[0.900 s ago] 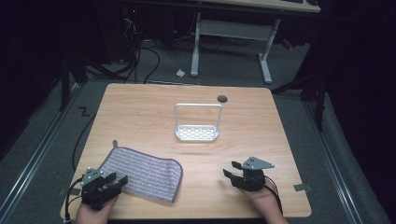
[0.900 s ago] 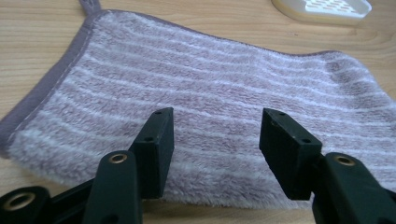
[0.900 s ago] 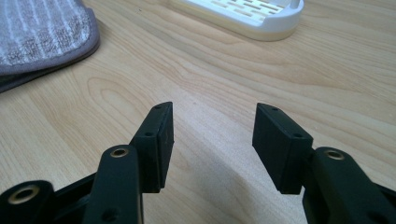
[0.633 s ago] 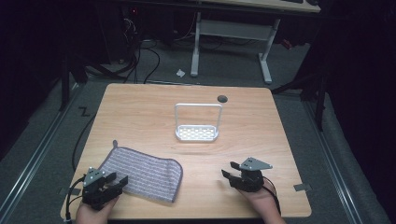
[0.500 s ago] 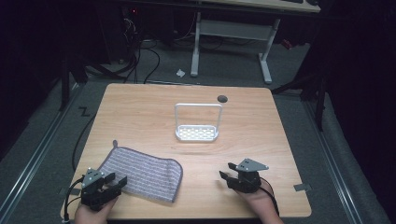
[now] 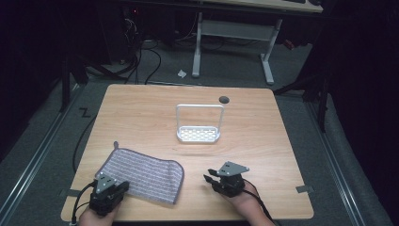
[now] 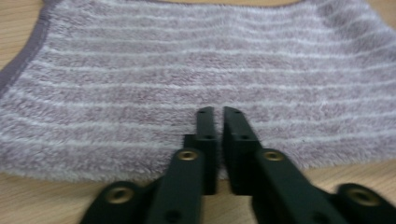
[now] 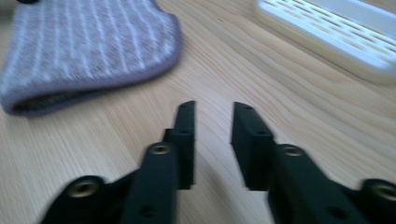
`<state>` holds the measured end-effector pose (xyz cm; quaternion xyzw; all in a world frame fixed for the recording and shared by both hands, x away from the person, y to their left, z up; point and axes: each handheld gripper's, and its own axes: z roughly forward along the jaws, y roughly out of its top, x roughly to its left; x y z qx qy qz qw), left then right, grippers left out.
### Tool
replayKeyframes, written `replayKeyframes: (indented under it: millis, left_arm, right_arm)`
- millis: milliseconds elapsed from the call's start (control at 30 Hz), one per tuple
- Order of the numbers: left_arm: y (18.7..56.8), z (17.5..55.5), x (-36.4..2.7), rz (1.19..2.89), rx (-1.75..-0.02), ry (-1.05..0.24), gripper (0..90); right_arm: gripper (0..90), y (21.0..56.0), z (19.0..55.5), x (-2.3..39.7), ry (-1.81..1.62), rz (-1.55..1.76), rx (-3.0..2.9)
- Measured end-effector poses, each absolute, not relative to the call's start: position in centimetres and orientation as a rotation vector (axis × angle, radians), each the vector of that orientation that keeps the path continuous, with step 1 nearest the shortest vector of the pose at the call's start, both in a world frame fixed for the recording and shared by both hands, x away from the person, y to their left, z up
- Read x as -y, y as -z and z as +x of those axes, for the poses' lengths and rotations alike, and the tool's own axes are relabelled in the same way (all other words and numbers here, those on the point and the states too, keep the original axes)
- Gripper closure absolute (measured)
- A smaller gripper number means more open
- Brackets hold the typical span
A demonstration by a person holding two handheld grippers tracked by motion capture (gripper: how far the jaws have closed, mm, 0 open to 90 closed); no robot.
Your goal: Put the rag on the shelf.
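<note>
High view shows the striped towel (image 6: 141, 175) lying folded and flat at the near-left of the tabletop (image 6: 141, 122), the left gripper (image 6: 113, 187) at its near edge and the right gripper (image 6: 211, 180) well apart to the right over bare wood; the white rack (image 6: 198, 134) stands untouched at mid-table. Left gripper view puts its jaws almost closed, a narrow slit between them, over the towel's near edge with no cloth visibly pinched; right gripper view shows its jaws moderately open and empty. Judgement: no grasp is made yet; all handling of the towel remains to be done.
</note>
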<state>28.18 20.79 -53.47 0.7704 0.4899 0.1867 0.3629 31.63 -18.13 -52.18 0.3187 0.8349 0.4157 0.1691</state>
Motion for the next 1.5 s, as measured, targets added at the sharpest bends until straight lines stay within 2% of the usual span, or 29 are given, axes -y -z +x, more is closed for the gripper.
replayKeyframes:
  millis: [33,67,133,167,267,400,633,733,967,1000,1033,1200,1333,1367,1500]
  left_arm:
    - [53.5,28.3,-20.8,1.986,-1.263,-0.474,90.0]
    - [53.5,28.3,-20.8,1.986,-1.263,-0.474,90.0]
    - [53.6,28.4,-20.9,1.978,-1.262,-0.468,90.0]
    - [53.6,28.4,-20.9,1.978,-1.262,-0.468,90.0]
    - [53.7,28.5,-21.0,1.969,-1.263,-0.458,90.0]
    - [53.8,28.7,-21.1,1.954,-1.268,-0.446,90.0]
    - [53.8,30.2,-20.2,1.937,-1.274,-0.415,90.0]
    - [53.8,31.6,-18.0,1.957,-1.219,-0.386,89.8]
    - [53.8,33.4,-15.7,1.975,-1.172,-0.394,89.0]
    - [53.7,33.4,-15.6,1.962,-1.187,-0.401,87.9]
    - [53.3,33.0,-15.4,1.945,-1.197,-0.406,81.2]
    - [52.6,30.7,-14.3,1.929,-1.140,-0.365,71.5]
    - [53.4,30.0,-13.3,1.994,-1.126,-0.335,69.6]
    - [53.4,30.0,-13.3,1.994,-1.126,-0.335,69.7]
    - [53.7,30.0,-13.7,1.978,-1.131,-0.297,69.4]
  right_arm:
    - [89.6,51.9,32.2,16.7,-1.187,0.880,-2.390]
    - [89.6,51.9,32.2,16.7,-1.187,0.880,-2.390]
    - [90.0,51.4,33.6,13.6,-1.183,0.819,-2.423]
    - [90.0,51.4,33.6,13.6,-1.183,0.819,-2.423]
    - [90.0,51.8,35.3,9.9,-1.159,0.777,-2.456]
    - [90.0,53.3,36.2,8.4,-1.085,0.776,-2.516]
    - [90.0,53.4,33.7,10.0,-1.078,0.749,-2.542]
    - [90.0,53.3,30.9,12.9,-1.069,0.771,-2.540]
    - [90.0,53.5,27.6,16.8,-1.092,0.843,-2.505]
    - [90.0,53.4,27.5,16.8,-1.090,0.843,-2.504]
    - [87.6,53.1,27.4,16.7,-1.110,0.838,-2.501]
    - [85.9,51.9,28.8,15.9,-1.152,0.821,-2.468]
    - [86.0,51.6,32.7,13.3,-1.147,0.833,-2.459]
    - [86.0,51.6,32.7,13.3,-1.147,0.833,-2.459]
    - [86.4,53.3,35.1,11.4,-1.056,0.861,-2.505]
